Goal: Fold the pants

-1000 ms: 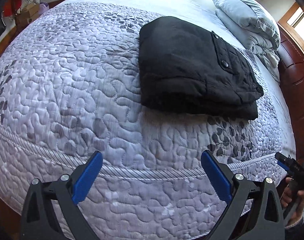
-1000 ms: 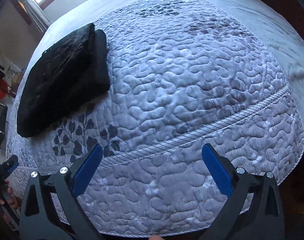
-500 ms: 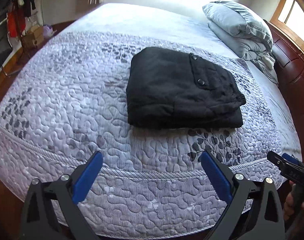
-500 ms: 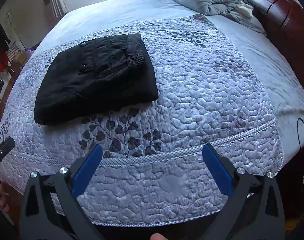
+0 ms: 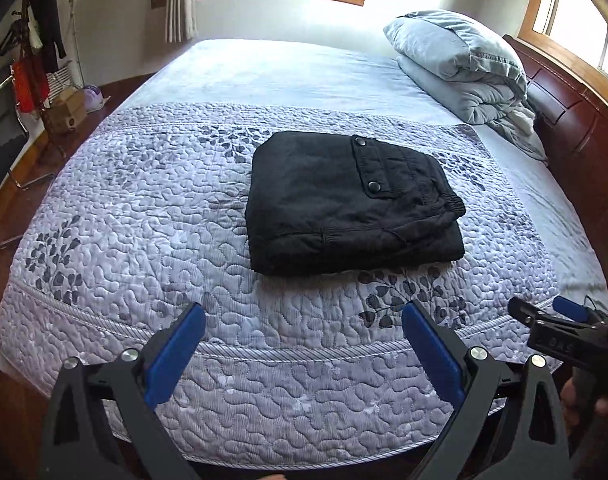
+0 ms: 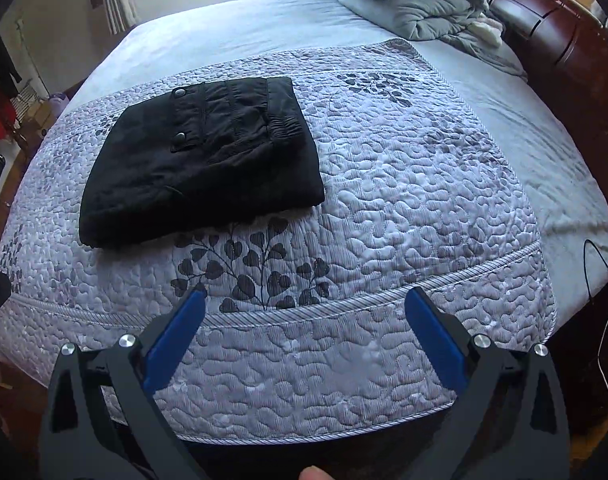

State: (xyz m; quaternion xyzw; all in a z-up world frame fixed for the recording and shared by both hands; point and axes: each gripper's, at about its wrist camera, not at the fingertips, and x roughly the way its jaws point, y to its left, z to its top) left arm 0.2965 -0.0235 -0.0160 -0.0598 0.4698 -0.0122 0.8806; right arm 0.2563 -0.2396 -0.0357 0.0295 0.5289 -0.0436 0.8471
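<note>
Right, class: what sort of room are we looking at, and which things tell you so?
Most likely a bedroom: a large bed under a grey quilted leaf-print bedspread, a pale blue pillow on a folded duvet by the dark wooden headboard.

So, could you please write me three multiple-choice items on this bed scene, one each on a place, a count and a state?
1. Where do the folded black pants lie?
A. on the grey quilted bedspread
B. on the light blue pillow
C. on the floor

2. How many round snap buttons show on the pants' pocket flap?
A. none
B. two
C. five

3. How do the left gripper and right gripper stand?
A. both shut on the pants
B. one open, one shut
C. both open, holding nothing

Answers: 1 A, the pants rest flat on the bedspread; 2 B, one button sits at each end of the flap; 3 C, each pair of blue pads stands wide apart over the bed's edge.
</note>
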